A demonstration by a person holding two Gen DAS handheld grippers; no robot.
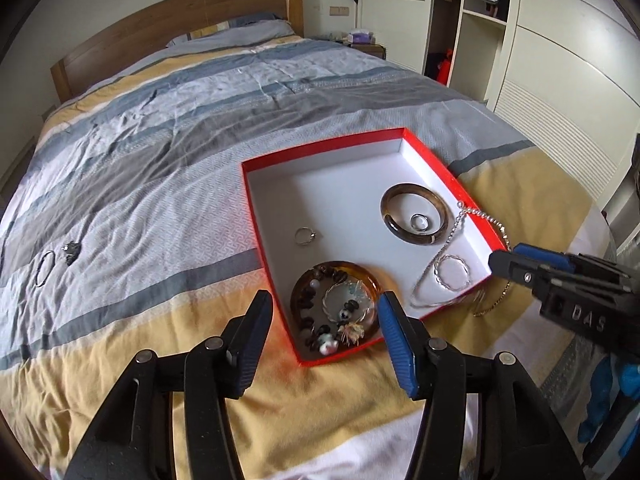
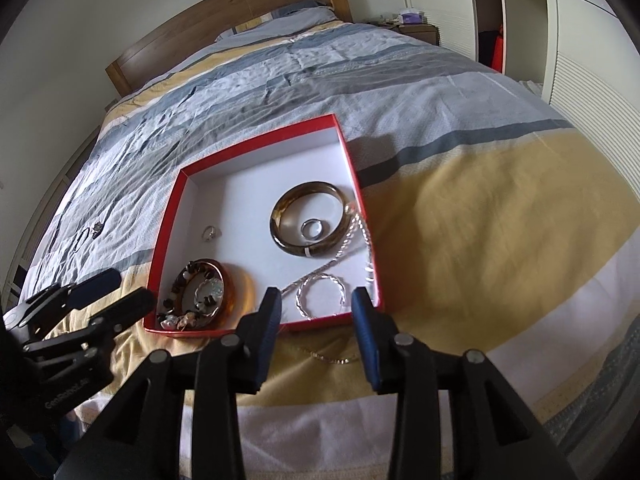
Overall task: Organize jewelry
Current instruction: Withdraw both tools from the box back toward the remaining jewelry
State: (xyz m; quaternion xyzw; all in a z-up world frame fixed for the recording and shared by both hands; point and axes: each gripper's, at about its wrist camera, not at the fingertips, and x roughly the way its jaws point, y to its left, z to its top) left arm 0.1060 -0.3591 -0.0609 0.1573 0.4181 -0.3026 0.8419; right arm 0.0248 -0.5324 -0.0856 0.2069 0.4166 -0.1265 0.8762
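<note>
A red box with a white inside (image 1: 256,208) (image 2: 168,216) lies on the bed. In it are a brown bangle (image 1: 414,216) (image 2: 310,218) around a small ring (image 1: 419,222) (image 2: 313,229), another ring (image 1: 306,235) (image 2: 211,233), a twisted silver bracelet (image 1: 452,272) (image 2: 322,295), a silver chain (image 1: 456,228) (image 2: 352,236) draped over the rim, and an amber dish (image 1: 370,280) (image 2: 230,280) of beads. A gold chain (image 2: 332,357) lies outside the front rim. A thin bracelet (image 1: 44,268) and dark pendant (image 1: 71,251) lie far left. My left gripper (image 1: 326,316) (image 2: 116,292) and right gripper (image 2: 316,306) (image 1: 506,258) are open and empty.
The striped quilt (image 1: 180,128) covers the bed up to a wooden headboard (image 1: 160,28). White wardrobes (image 1: 560,60) stand on the right, a nightstand (image 2: 416,28) at the far corner.
</note>
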